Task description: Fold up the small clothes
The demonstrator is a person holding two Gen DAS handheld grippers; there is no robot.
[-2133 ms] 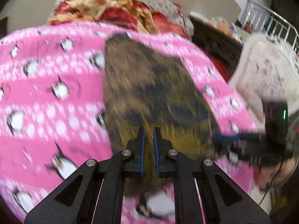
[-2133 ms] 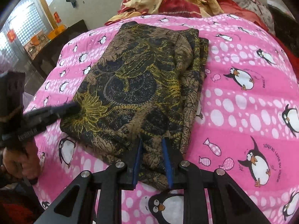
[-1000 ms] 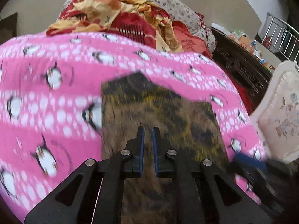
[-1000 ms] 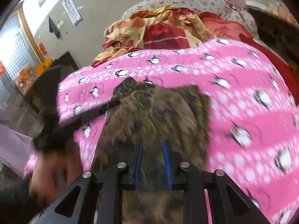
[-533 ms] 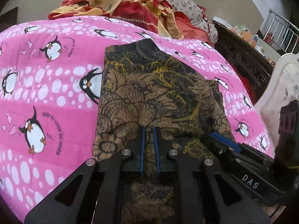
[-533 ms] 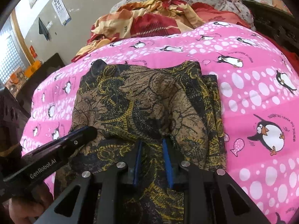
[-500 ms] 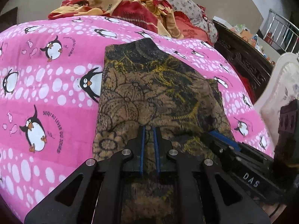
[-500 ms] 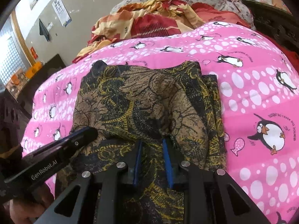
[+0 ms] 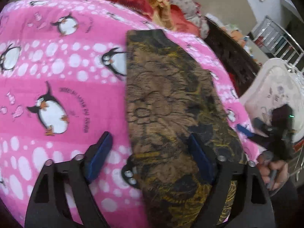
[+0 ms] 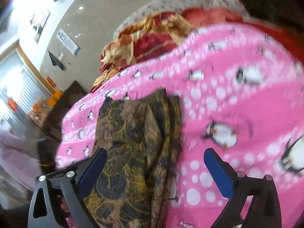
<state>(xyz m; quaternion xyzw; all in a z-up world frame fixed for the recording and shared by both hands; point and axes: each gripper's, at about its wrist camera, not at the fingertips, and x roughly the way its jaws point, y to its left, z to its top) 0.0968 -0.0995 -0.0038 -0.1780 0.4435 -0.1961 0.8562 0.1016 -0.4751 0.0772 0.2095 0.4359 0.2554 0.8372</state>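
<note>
Lying flat: folded brown patterned garment [image 9: 171, 102] on pink penguin blanket [image 9: 57, 76], its near end cut off by the frame.
Left hand-held gripper [image 9: 150, 152]: released, jaws wide over garment's left edge.
Right hand-held gripper [image 10: 155, 169]: released, straddling garment's right edge.
Blur: both views smeared; fabric layers indistinct.

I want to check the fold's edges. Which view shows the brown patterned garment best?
The left wrist view: the brown patterned garment lies nearly whole, its left edge straight on the pink blanket. The right wrist view shows it blurred, with stacked layers along its right side.
</note>
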